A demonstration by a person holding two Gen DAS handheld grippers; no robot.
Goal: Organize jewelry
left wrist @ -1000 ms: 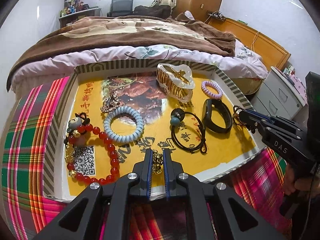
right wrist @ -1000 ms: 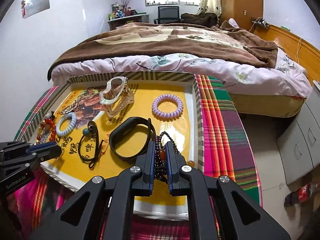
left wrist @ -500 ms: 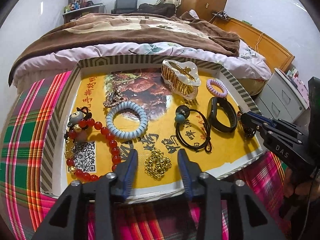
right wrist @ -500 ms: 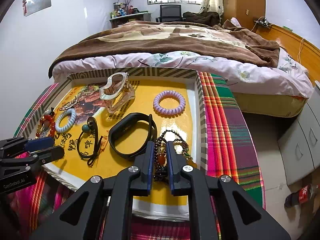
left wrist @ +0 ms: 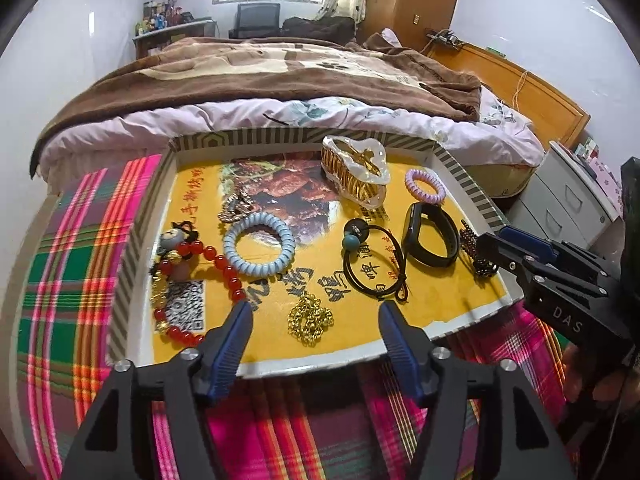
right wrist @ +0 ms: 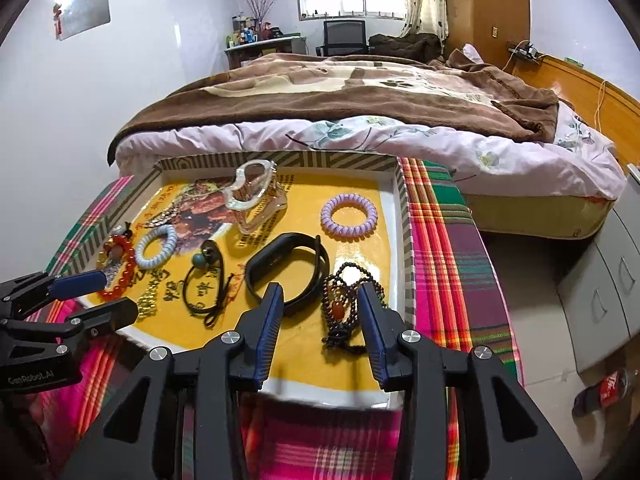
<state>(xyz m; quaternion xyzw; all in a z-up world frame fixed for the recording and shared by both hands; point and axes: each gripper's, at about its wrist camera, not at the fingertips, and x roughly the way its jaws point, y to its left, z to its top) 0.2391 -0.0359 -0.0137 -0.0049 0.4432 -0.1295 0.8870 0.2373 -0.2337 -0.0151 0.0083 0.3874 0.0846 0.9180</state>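
Where both hand-held grippers (left wrist: 314, 316) (right wrist: 320, 300) gape empty: two coil hair ties (left wrist: 259, 245) (left wrist: 425, 186), one gold chain (left wrist: 310, 322).

gold chain (left wrist: 310, 319): I see it heaped, loose between my left tongs (left wrist: 314, 316).
dark bead necklace (right wrist: 347, 308): bunched, free between my right tongs (right wrist: 320, 300).

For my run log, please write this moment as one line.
left gripper: opening, gold chain released on tray | right gripper: opening, dark bead necklace released
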